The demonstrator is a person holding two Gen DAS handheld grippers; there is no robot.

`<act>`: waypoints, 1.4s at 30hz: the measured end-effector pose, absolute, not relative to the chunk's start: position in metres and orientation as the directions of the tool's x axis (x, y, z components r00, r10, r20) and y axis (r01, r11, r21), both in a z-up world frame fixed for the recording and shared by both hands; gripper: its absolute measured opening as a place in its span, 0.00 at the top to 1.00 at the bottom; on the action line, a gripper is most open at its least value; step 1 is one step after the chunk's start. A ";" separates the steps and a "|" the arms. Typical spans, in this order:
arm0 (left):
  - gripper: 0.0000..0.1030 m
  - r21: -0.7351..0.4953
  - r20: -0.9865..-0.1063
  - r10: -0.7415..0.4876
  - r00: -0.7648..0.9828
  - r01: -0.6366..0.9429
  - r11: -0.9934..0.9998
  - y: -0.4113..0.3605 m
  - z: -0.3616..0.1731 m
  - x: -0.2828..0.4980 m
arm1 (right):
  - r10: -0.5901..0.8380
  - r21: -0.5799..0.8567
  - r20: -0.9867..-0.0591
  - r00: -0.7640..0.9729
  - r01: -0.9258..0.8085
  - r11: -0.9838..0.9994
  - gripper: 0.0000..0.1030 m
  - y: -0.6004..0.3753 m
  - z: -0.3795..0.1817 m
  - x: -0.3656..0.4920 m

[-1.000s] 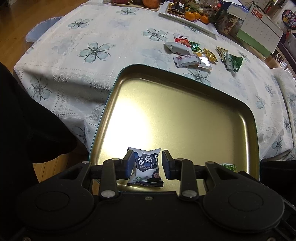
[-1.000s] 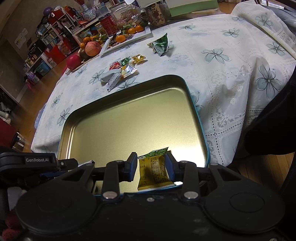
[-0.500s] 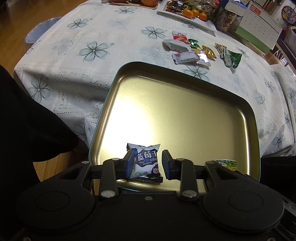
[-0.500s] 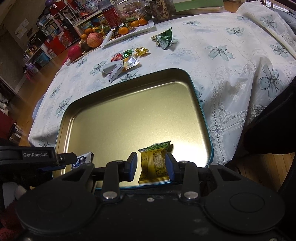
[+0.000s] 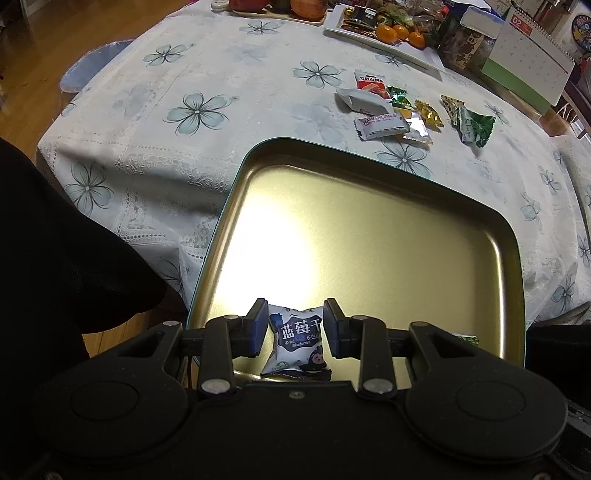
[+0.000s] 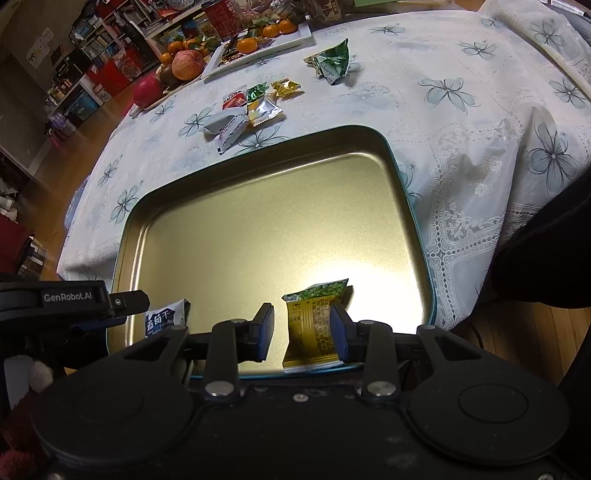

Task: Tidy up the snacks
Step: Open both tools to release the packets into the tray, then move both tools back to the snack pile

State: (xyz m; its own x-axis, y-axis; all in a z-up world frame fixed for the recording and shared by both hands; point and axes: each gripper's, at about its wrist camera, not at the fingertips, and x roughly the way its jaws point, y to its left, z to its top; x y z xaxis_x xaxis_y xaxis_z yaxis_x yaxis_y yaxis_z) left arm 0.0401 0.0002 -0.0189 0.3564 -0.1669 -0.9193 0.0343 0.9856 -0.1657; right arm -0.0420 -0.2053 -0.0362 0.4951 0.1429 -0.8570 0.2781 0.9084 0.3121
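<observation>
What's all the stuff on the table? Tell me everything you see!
Tin tray: one, gold inside with a teal rim, nearest the cameras on the table.
Blueberry packet: one, white and dark blue, lying in the tray's near left corner.
Yellow-green packet: one, in the tray's near right part.
Loose snack packets: several, white, red, green and gold, on the tablecloth beyond the tray.
Tablecloth: one, white with blue-grey flowers.
Oranges: a few, on a white platter at the far edge.
Desk calendar: one, white and green, far right.
Left hand-held gripper: black, open around the blueberry packet.
Right hand-held gripper: black, open, one pad beside the yellow-green packet.
</observation>
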 end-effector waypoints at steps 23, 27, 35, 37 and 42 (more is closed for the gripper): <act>0.60 -0.120 -0.904 -0.179 0.389 0.173 0.978 -0.037 0.025 0.182 | 0.185 0.317 -0.851 0.492 0.198 0.928 0.64 -0.247 0.011 0.114; 0.60 -0.118 -0.906 -0.179 0.385 0.178 0.977 -0.045 0.021 0.212 | 0.167 0.297 -0.858 0.487 0.204 0.933 0.64 -0.257 0.011 0.143; 0.60 -0.118 -0.908 -0.172 0.382 0.161 0.980 -0.059 0.009 0.262 | 0.075 0.264 -0.869 0.489 0.330 0.906 0.64 -0.306 0.005 0.206; 0.60 -0.126 -0.909 -0.175 0.378 0.153 0.980 -0.062 0.005 0.271 | 0.054 0.263 -0.870 0.491 0.368 0.892 0.65 -0.317 0.003 0.221; 0.60 -0.143 -0.925 -0.174 0.338 0.116 0.983 -0.061 -0.013 0.283 | -0.065 0.223 -0.856 0.514 0.478 0.849 0.64 -0.345 0.001 0.255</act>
